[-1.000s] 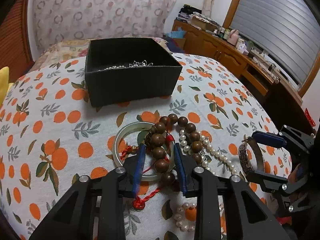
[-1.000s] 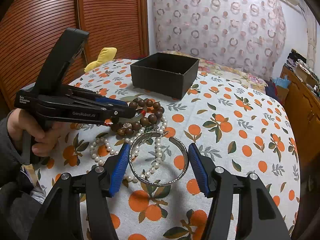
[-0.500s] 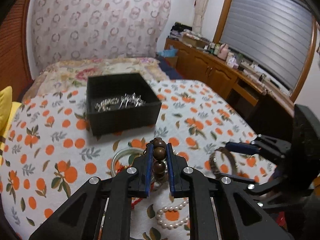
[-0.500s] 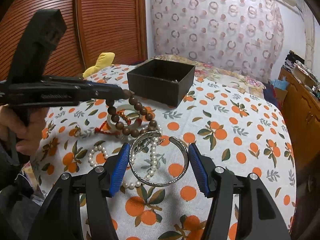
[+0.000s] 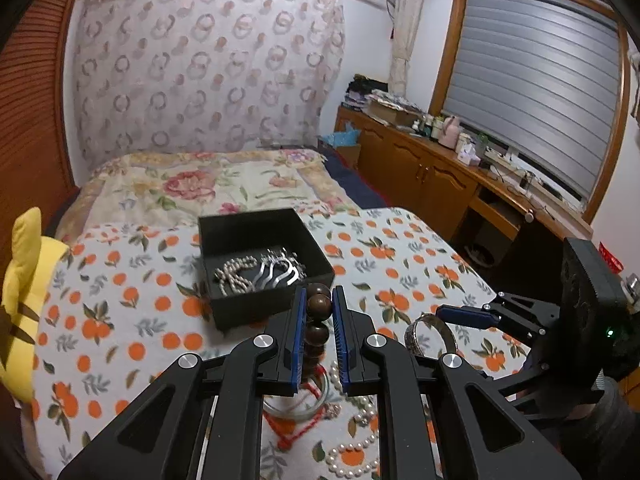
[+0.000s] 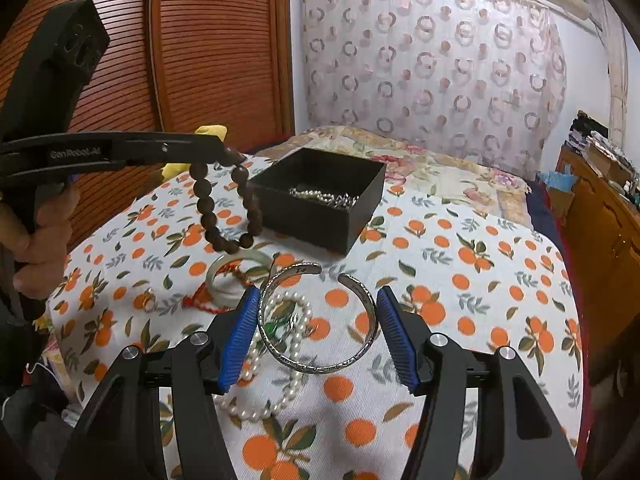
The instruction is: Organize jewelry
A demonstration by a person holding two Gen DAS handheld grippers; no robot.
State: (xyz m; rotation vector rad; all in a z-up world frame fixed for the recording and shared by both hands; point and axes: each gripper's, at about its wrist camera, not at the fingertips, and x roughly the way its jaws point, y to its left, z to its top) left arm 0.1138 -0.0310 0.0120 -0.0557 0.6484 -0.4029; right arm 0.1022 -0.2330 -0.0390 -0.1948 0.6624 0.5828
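My left gripper (image 5: 319, 302) is shut on a brown wooden bead bracelet (image 5: 318, 308) and holds it in the air; the bracelet hangs as a loop in the right wrist view (image 6: 226, 216), short of the black box (image 6: 320, 200). The box (image 5: 264, 264) holds silver jewelry (image 5: 256, 272). My right gripper (image 6: 316, 320) grips a silver cuff bangle (image 6: 318, 320) between its blue pads, lifted above the cloth. The bangle also shows in the left wrist view (image 5: 430, 338).
On the orange-print cloth lie a pearl strand (image 6: 272, 360), a pale jade bangle (image 6: 236, 276) with red cord, and a small ring (image 6: 148, 300). A yellow plush (image 5: 24, 288) sits at the left. Wooden cabinets (image 5: 440, 184) stand to the right.
My left gripper closed on the bead bracelet and lifted it off the cloth toward the box. My right gripper has raised the silver cuff bangle slightly.
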